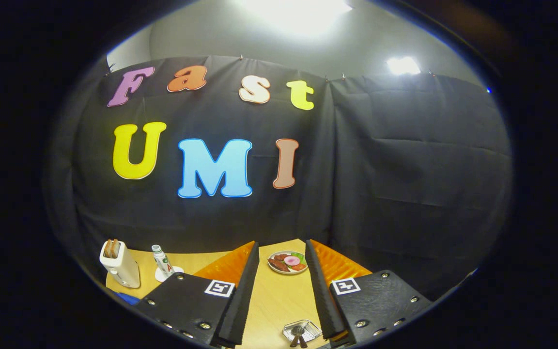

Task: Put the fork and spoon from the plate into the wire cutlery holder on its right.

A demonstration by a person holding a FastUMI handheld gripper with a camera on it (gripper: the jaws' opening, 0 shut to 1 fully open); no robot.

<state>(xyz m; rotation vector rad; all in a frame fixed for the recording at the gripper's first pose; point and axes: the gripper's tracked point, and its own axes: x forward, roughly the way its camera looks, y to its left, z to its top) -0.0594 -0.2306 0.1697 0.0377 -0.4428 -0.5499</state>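
Fingers of the hand-held gripper [281,291] stand wide apart with nothing between them but bare table; their inner faces are ribbed and taper toward the tips. The table [274,300] is smooth pale wood. Low between the fingers, close to the right finger and near the table's near edge, sits a small shallow dish [303,329] of clear or wire-like make, squarish with rounded corners; I cannot tell which material. Two dark-handled utensils [298,338], apparently the fork and spoon, lie side by side across its near rim, handles pointing toward the camera. Beyond the fingertips, toward the far edge of the table, rests a round plate [287,262] with a pale rim carrying brown slices, a pink round piece, something red and a green leaf. Near the left edge stands a boxy white toaster [120,264] with rounded corners and two brown slices upright in its slots, and just beside it a small bottle [162,261] with a white cap on a white base.
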